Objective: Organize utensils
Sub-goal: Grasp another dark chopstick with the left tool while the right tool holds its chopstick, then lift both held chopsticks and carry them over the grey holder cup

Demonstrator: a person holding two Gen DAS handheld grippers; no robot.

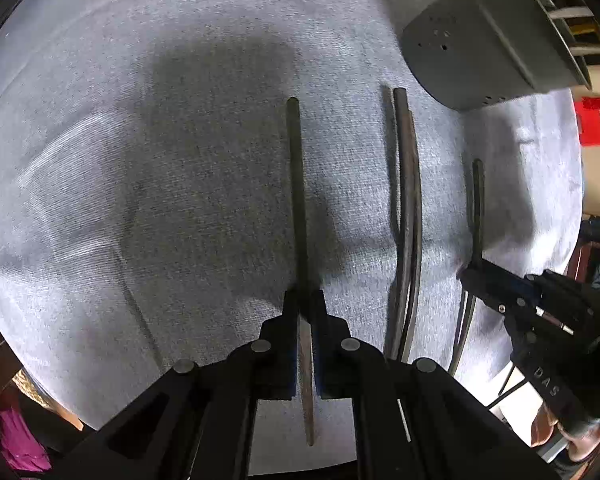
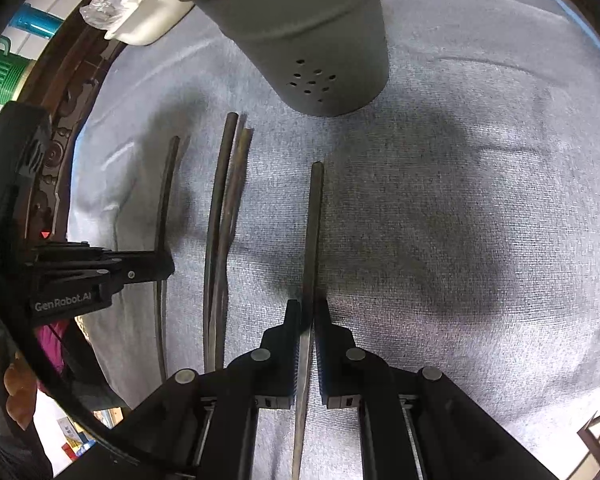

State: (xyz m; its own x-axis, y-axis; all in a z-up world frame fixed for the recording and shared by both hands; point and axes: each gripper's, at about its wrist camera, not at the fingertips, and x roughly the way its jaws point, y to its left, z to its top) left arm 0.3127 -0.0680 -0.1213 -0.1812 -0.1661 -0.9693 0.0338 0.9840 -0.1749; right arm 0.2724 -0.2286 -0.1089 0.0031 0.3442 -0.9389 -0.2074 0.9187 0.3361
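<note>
Several dark chopsticks lie on a grey cloth. My left gripper (image 1: pixel 305 300) is shut on one chopstick (image 1: pixel 296 184) that runs forward between its fingers. My right gripper (image 2: pixel 307 308) is shut on another chopstick (image 2: pixel 314 232). Two more chopsticks (image 1: pixel 408 208) lie side by side between the two grippers, also in the right wrist view (image 2: pixel 220 220). A grey perforated utensil holder (image 2: pixel 312 36) stands ahead of the chopsticks, at the upper right in the left wrist view (image 1: pixel 488 44). The right gripper shows in the left wrist view (image 1: pixel 466 274), the left gripper in the right wrist view (image 2: pixel 170 266).
The grey cloth (image 1: pixel 140 160) covers a round table. A white tray (image 2: pixel 148 12) with crinkled plastic sits at the table's far left edge behind the holder. A dark wooden chair (image 2: pixel 76 92) stands beyond the left edge.
</note>
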